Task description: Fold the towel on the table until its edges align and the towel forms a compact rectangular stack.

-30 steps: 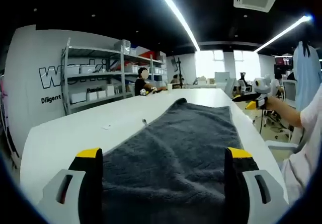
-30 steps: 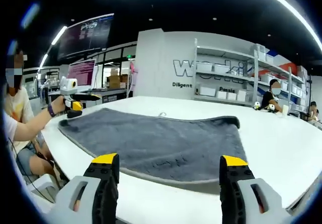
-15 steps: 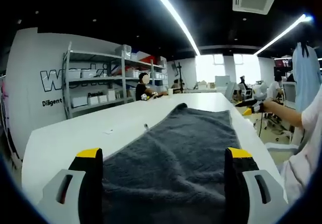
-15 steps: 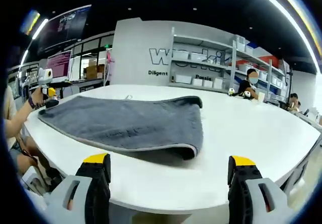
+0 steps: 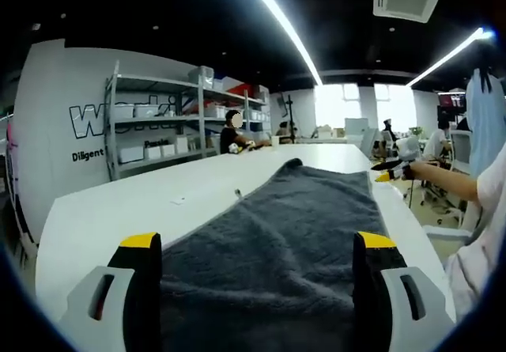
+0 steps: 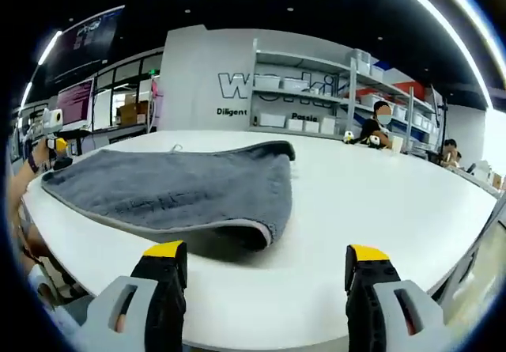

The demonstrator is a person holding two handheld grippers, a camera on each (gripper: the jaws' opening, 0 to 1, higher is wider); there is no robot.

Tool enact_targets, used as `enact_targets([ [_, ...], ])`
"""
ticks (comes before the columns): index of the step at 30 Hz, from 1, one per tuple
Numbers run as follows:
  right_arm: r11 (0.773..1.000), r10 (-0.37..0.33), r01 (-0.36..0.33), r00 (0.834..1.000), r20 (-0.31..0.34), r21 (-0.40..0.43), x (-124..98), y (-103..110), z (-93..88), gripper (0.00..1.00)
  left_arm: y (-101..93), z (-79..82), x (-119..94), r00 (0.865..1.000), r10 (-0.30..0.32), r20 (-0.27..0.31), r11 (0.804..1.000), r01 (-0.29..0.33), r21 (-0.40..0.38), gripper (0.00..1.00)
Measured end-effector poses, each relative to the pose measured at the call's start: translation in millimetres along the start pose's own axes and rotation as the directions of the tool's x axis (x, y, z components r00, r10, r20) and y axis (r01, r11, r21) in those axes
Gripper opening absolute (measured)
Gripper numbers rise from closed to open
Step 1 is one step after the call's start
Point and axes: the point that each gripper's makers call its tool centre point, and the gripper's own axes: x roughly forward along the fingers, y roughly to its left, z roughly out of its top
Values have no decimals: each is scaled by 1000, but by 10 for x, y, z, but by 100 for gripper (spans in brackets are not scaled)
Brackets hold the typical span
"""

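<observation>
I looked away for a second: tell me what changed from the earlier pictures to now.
Mostly the right gripper swung: in its view the towel slid from between its fingers to the left, leaving bare table ahead. The left gripper hardly shifted, open over the towel. Nothing was gripped or released; the towel lies unfolded as before.

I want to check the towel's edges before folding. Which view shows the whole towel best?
The right gripper view: the grey towel lies there whole, its hemmed edge and near corner showing. In the left gripper view its near end runs out of view between the jaws.

dark grey towel (image 6: 174,194) with paler edging, white table (image 6: 371,210), yellow-tipped jaws
</observation>
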Motion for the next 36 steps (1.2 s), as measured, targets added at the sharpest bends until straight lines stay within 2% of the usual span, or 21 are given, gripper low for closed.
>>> enact_targets([
  [2,999,-4,3,1000,-9,-48,34,40,2,69,16,10,-3,1000,3,4,1000,-3,-1,99],
  [10,997,-31,28,999,-34,-78,208,-2,9,47,33,55,-17,1000,6,21,1000,-6,-9,99],
  [12,999,-26,24,999,-39,-46,256,4,7,42,31,68,-19,1000,6,26,1000,-6,-10,99],
  [17,1000,-26,25,998,-52,-11,352,-9,-44,39,49,72,-22,1000,10,30,1000,-10,-17,99],
  [18,999,-17,19,999,-49,33,367,10,-55,38,55,73,-24,999,12,31,1000,-11,-19,99],
  [21,995,-7,11,999,-38,96,387,1,-74,33,64,66,-30,999,16,32,999,-15,-31,99],
  [26,993,18,-14,999,-35,121,387,58,-73,21,65,78,-44,999,21,41,999,-19,-38,99],
  [33,995,39,-32,997,-67,92,429,123,-54,5,88,70,-52,999,30,41,999,-28,-46,99],
  [36,999,29,-25,995,-91,39,449,95,-43,1,107,66,-53,999,33,40,998,-31,-49,99],
])
